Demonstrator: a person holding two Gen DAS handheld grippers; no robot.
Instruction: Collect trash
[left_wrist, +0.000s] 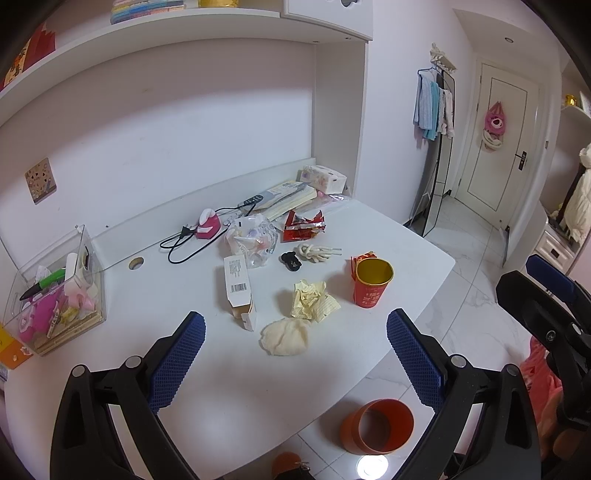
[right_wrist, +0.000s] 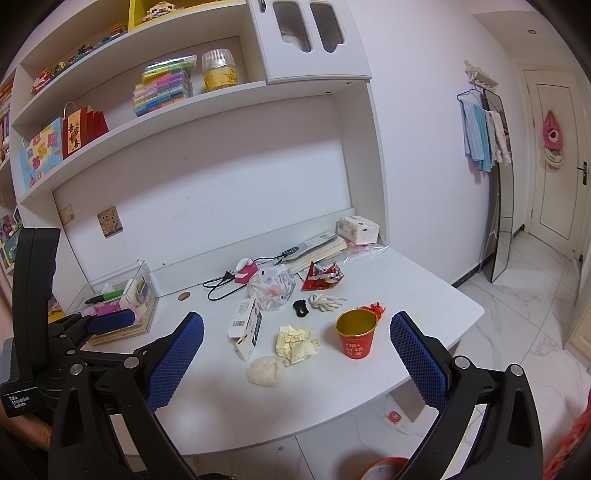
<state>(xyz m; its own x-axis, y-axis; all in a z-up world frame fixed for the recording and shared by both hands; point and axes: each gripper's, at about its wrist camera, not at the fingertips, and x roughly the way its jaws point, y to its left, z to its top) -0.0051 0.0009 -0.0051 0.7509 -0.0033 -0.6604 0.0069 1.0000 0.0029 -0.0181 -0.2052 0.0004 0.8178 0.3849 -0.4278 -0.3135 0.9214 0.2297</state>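
Trash lies on the white desk: a cream tissue wad, a crumpled yellow paper, a torn white carton, a red paper cup, a red foil wrapper and a clear plastic bag. My left gripper hovers open over the desk's near edge, nothing between its blue pads. My right gripper is open too, above the front edge. An orange bin stands on the floor below.
A clear organiser box of pens sits at the desk's left. A black cable, pink device, knotted cord, black clip, books and tissue pack lie at the back. Shelves hang overhead; a mirror and door stand right.
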